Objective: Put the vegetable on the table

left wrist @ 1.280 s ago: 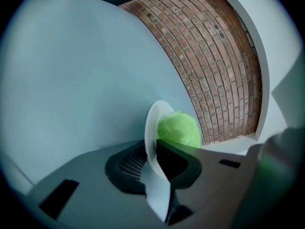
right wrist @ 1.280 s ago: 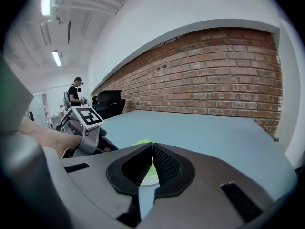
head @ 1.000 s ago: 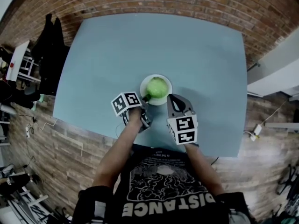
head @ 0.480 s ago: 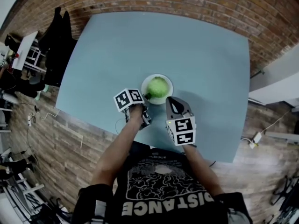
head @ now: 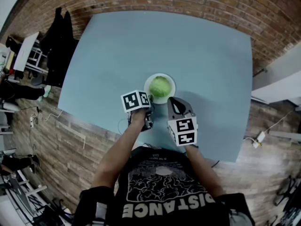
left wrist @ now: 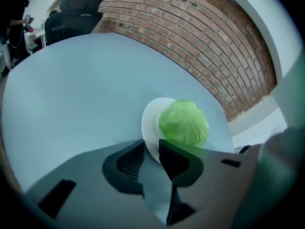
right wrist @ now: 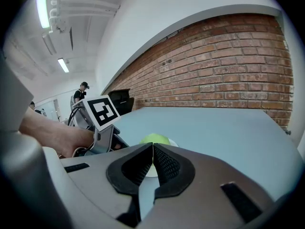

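Cabbage (head: pixel 160 86) on plate (head: pixel 148 83), desk (head: pixel 117 46). Left gripper (head: pixel 150 100) at plate's near rim, fingers spread. Right gripper (head: pixel 173 100): fingers pressed together.

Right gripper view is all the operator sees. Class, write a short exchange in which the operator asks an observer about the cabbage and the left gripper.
Operator: What is the cabbage resting on?
Observer: The cabbage sits on a round white plate on the blue table.
Operator: How do the left gripper's jaws stand?
Observer: The left gripper is open, its jaws slightly apart, with the plate's near rim showing in the gap.
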### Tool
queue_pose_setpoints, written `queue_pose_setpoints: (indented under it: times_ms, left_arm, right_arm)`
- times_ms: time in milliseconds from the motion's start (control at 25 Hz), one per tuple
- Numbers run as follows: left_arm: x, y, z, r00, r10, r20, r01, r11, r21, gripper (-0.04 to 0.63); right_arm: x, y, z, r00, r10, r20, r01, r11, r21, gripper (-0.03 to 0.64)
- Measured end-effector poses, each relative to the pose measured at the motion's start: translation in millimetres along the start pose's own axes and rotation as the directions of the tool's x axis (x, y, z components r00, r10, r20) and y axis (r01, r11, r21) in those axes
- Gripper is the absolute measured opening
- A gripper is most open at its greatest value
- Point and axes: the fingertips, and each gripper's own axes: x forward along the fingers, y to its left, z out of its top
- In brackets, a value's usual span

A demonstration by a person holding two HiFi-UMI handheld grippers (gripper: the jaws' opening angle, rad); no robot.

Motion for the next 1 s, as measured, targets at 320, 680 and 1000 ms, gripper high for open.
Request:
queue_pose_setpoints:
  times_ms: [320,680,1000]
  left_arm:
    - [-21,0,4,0.997,0.001,0.072,-0.009,0.994,0.107,0.081]
    - [-60,-24,-4,0.979,-0.16,0.126,0.126,0.963,0.238,0.081]
    - [-93,-33,-12,0.945,-0.268,0.189,0.19,0.917,0.352,0.032]
  right_arm:
    - [-4,9,0,1.0,-0.025,0.005,0.025,1.0,-0.004,0.009]
    - [-13,33,3,0.998,-0.052,0.019,0.052,0.999,-0.003,0.009]
    - [-24,60,5,0.997,-0.061,0.04,0.062,0.998,-0.013,0.009]
